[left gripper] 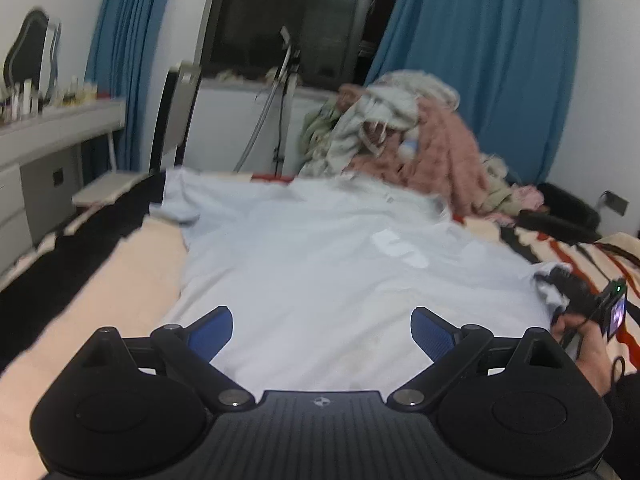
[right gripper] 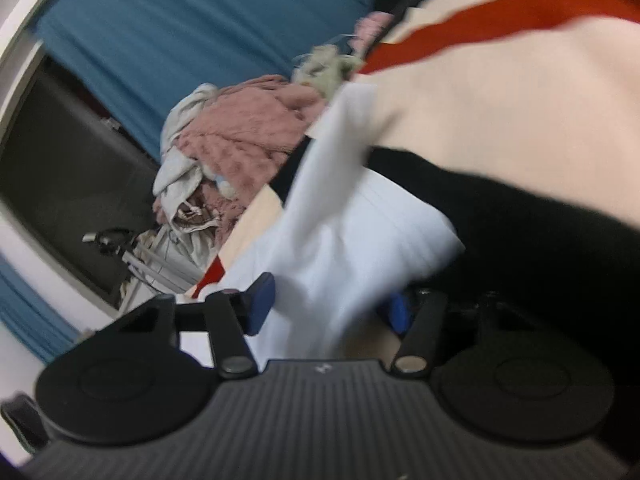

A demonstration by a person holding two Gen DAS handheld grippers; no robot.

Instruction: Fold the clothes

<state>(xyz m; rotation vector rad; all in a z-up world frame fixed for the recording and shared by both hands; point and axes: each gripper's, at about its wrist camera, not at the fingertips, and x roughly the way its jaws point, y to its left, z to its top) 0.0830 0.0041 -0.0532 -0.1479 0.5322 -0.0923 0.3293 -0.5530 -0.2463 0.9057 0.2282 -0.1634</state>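
A pale blue shirt lies spread flat on the bed, collar end far, hem near. My left gripper is open and empty, just above the shirt's near hem. My right gripper is tilted and its jaws stand apart with a fold of the shirt's pale fabric between them; in the left wrist view it sits at the shirt's right edge, where the cloth is bunched. The right wrist view is blurred.
A heap of pink and grey clothes sits at the far end of the bed. The striped bedcover shows at the right, a desk and a chair at the left. Blue curtains hang behind.
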